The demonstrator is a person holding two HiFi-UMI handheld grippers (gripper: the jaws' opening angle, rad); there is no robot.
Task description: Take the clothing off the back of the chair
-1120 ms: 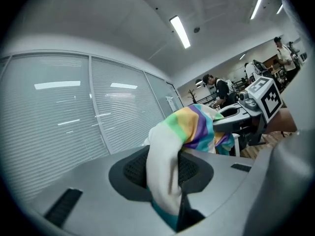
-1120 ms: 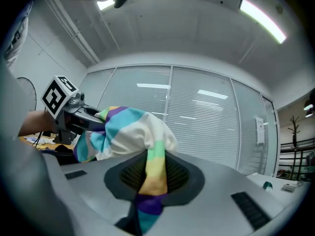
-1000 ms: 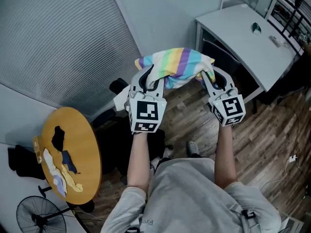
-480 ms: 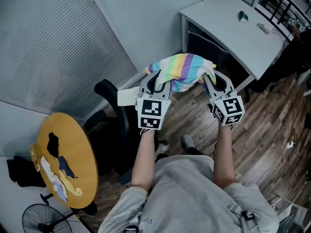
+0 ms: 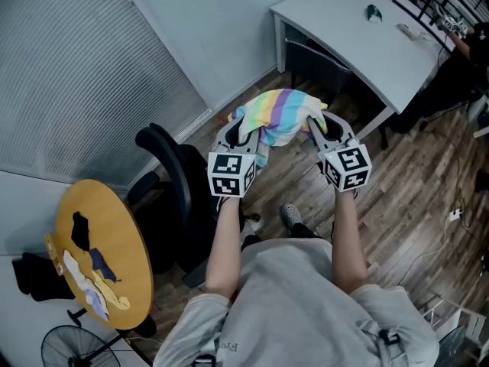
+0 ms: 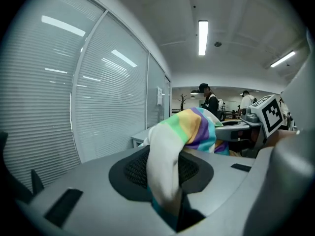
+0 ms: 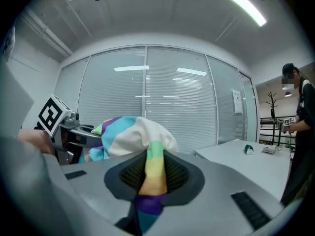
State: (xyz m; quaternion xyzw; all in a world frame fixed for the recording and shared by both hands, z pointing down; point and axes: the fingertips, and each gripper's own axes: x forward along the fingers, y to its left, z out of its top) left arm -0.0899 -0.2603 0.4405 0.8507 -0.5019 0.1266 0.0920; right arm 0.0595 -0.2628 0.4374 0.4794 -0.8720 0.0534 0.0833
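An office: glass partition walls (image 7: 177,107) with slatted blinds (image 5: 84,75) beyond the left tool (image 5: 243,132), a white counter (image 5: 359,37) beyond the right tool (image 5: 319,127), a black office chair (image 5: 172,182) left of the left tool, ceiling strip lights (image 6: 203,36), people (image 6: 209,100) standing farther off

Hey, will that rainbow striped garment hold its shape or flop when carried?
Probably floppy: the striped garment bunches and drapes between the left gripper and right gripper. Likely light, since two small pinched folds seem to carry it all.
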